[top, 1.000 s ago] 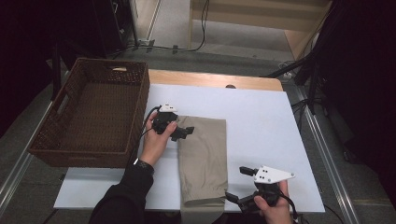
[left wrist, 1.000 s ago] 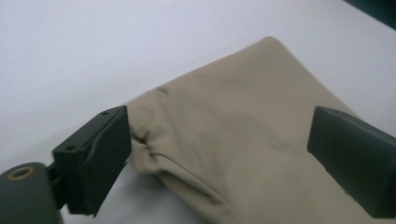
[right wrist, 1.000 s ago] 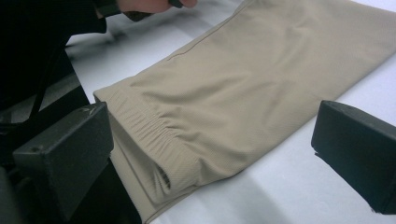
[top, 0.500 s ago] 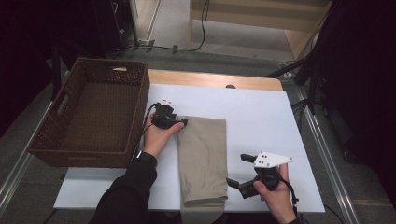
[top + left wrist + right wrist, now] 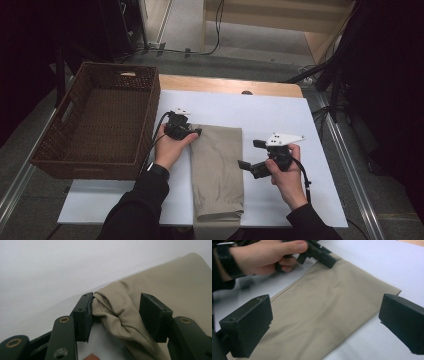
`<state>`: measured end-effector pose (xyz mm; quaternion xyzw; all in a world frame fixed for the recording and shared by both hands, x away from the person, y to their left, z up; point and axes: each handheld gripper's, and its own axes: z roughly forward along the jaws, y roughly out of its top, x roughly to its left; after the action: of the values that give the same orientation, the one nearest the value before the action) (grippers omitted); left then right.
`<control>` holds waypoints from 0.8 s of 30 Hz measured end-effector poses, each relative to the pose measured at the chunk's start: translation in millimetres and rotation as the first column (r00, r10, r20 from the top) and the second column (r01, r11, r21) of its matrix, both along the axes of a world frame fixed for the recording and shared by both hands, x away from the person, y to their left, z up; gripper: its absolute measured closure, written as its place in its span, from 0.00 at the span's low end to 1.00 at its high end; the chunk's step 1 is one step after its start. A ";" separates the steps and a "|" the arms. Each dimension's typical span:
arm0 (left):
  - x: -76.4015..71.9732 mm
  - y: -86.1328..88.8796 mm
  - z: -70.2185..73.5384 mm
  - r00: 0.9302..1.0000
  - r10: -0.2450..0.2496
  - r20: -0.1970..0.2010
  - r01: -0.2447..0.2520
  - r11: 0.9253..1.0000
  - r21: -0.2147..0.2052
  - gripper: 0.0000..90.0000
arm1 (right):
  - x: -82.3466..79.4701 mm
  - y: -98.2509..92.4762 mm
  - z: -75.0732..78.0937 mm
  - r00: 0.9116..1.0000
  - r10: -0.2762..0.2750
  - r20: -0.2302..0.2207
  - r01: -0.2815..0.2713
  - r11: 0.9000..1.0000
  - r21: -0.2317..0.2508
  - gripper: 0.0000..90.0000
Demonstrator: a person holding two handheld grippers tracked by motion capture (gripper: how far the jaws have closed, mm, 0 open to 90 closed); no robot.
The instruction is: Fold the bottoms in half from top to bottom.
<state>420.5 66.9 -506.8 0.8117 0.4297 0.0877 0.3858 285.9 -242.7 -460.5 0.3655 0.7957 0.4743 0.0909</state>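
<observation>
The folded tan trousers are lying lengthwise on the white table, with the wicker basket off at nine o'clock from them. The left claw is working at the cloth's far-left corner, about eleven o'clock on the garment. In the left gripper view its jaws have just been closing, and a bunched ridge of the trousers is sitting between them: one pad is touching the fabric, while the other is standing a little clear, so the pinch is not yet made.

To do this well, the left claw should be finishing its squeeze squarely on that ridge, catching every layer of the fold rather than the top ply alone, since a shallow bite would let the lower layer slide out on lifting. Keeping the pads low against the table while they close should help.

The right claw is hovering at three o'clock of the cloth with its jaws wide apart; the right gripper view shows the trousers spread between them and nothing gripped. My judgement is that it should be settling on the far-right corner, at about one o'clock, level with its partner. That way both corners would rise together and the fold would stay even, without twisting.
</observation>
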 end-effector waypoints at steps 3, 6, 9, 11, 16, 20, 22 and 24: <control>-0.3 1.3 0.0 1.000 -0.008 -0.001 0.008 1.000 -0.001 0.53 | 15.1 2.5 -2.0 1.000 -0.010 -0.002 0.010 1.000 -0.022 0.00; -0.8 1.6 -0.5 1.000 0.003 -0.002 -0.003 1.000 -0.009 0.54 | 29.8 3.6 -4.3 1.000 -0.021 -0.009 0.021 0.999 -0.037 0.00; -0.5 1.8 -0.3 1.000 0.006 -0.006 -0.006 1.000 -0.008 0.55 | 44.4 3.9 -7.0 0.999 -0.035 -0.029 0.035 0.999 -0.024 0.00; -0.3 2.3 -0.4 1.000 0.006 -0.009 -0.006 1.000 -0.014 0.56 | 52.6 5.1 -8.3 0.998 -0.039 -0.042 0.039 0.999 -0.020 0.00; -0.1 2.5 -0.5 1.000 0.006 -0.010 -0.006 1.000 -0.013 0.56 | 68.1 11.5 -11.3 0.997 -0.044 -0.057 0.040 0.997 -0.060 0.00; 0.3 3.0 -0.8 1.000 0.011 -0.012 -0.012 1.000 -0.020 0.57 | 80.2 13.5 -14.1 0.995 -0.059 -0.076 0.053 0.996 -0.078 0.00; 0.6 3.3 -1.0 1.000 0.010 -0.014 -0.011 1.000 -0.024 0.57 | 86.7 12.5 -16.5 0.993 -0.080 -0.087 0.073 0.994 -0.081 0.02; 0.9 4.0 -0.8 1.000 0.006 -0.018 -0.006 1.000 -0.025 0.57 | 92.8 12.0 -19.5 0.991 -0.098 -0.093 0.089 0.991 -0.101 0.04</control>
<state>421.3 70.9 -507.6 0.8062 0.4367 0.0763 0.3918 378.7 -230.6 -480.0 0.4203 0.8032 0.4120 0.0916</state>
